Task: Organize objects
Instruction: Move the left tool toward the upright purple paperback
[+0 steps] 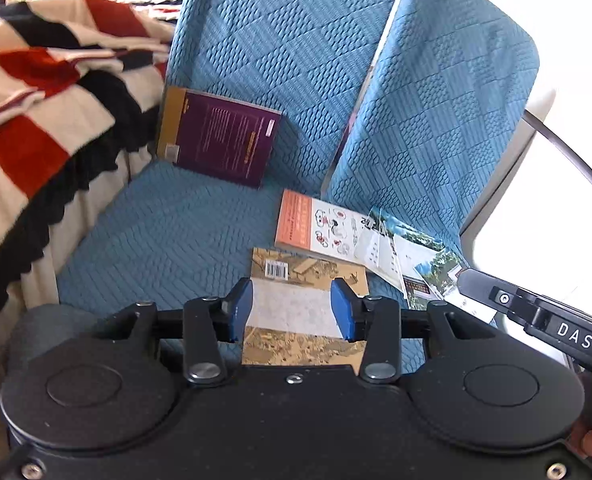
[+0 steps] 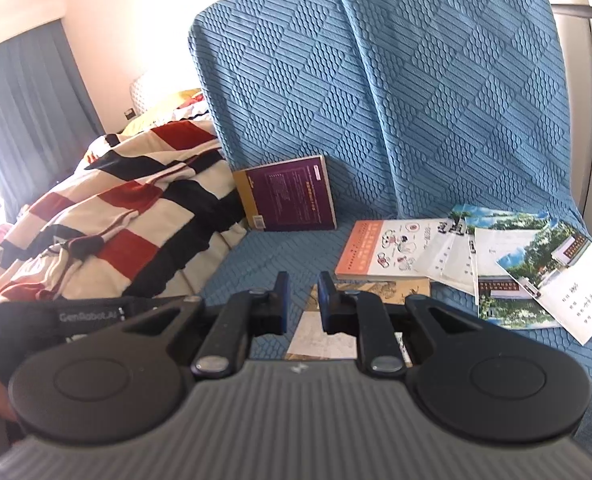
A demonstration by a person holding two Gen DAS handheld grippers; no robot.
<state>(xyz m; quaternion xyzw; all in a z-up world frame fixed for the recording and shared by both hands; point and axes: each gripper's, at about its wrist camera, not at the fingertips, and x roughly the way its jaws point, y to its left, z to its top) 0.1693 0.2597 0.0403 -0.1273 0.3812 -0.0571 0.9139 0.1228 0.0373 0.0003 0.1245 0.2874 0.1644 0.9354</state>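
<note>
A: Several books and booklets on the blue sofa seat (image 1: 167,240). Item one: purple book (image 1: 223,140), propped upright against the backrest cushion (image 1: 279,40), well apart from the others. Item two: orange-spined book (image 1: 308,224), lying flat. Item three: tan illustrated book (image 1: 308,272), flat, nearest the seat's front edge, its far end touching or just under item two. Item four: loose photo-covered booklets (image 2: 532,276), fanned, overlapping item two's edge.

B: Fingers?

A: Left gripper (image 1: 291,308): fingers partly open, nothing between the pads; the tan book shows in the gap but lies on the seat below. Right gripper (image 2: 302,300): fingers nearly closed, a narrow gap, empty. The right unit also shows at the edge of the left view.

B: Hazards, as you judge them?

A: One: the tan book lies flat on soft fabric, so a finger has no edge to get under; a downward pinch may only press it into the cushion or skid it off the front. Two: the booklets are thin and slick; lifting item two could drag them off the seat. Three: the purple book leans with little support; a nudge to the cushion could tip it flat. Four: striped blanket (image 2: 127,216) crowds the seat's left side and could snag a finger.
</note>
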